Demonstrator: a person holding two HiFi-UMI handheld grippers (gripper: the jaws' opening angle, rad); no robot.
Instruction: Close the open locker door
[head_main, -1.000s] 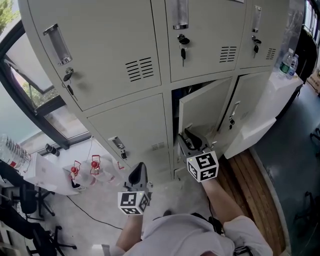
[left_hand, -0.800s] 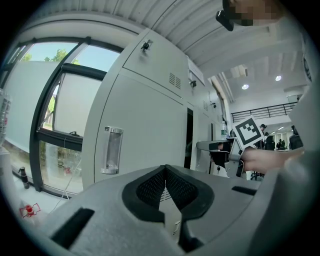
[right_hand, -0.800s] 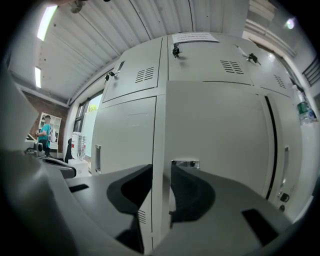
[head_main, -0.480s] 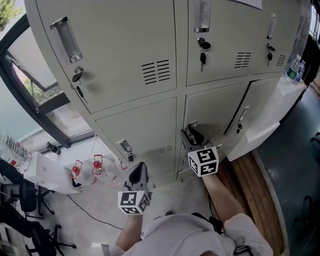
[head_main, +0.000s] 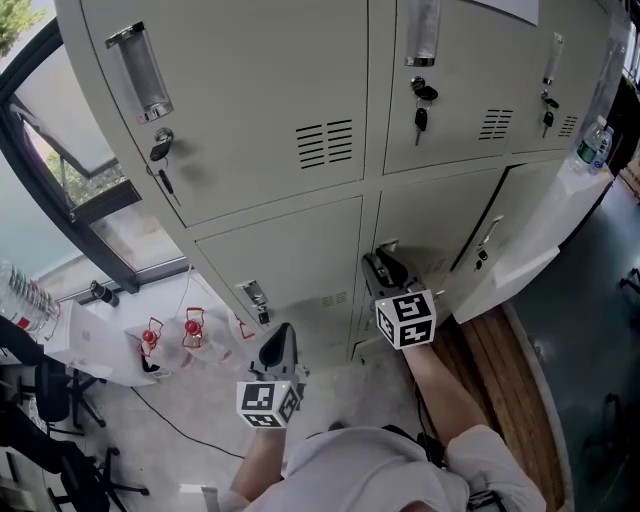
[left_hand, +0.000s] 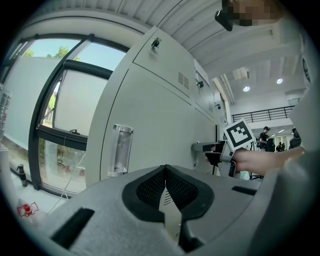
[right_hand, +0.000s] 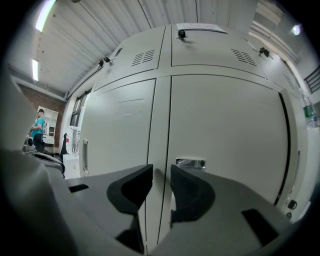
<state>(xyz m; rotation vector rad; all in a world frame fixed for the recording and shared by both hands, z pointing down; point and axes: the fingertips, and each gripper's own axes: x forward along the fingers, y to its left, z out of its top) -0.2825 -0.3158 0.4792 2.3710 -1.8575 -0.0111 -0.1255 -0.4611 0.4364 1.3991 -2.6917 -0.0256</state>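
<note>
Right hand-held gripper (head_main: 386, 268): jaws partly apart, nothing between. Locker door (head_main: 432, 222) sits flush shut directly ahead of its tips. Left hand-held gripper (head_main: 277, 348): jaws together, empty, off to its left.

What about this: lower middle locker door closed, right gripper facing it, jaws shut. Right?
Jaws wrong: the right gripper faces the closed lower middle locker door with jaws apart, nothing between them; the right gripper view shows it.

Head view downward, gripper views near lockers (head_main: 280, 120)
</note>
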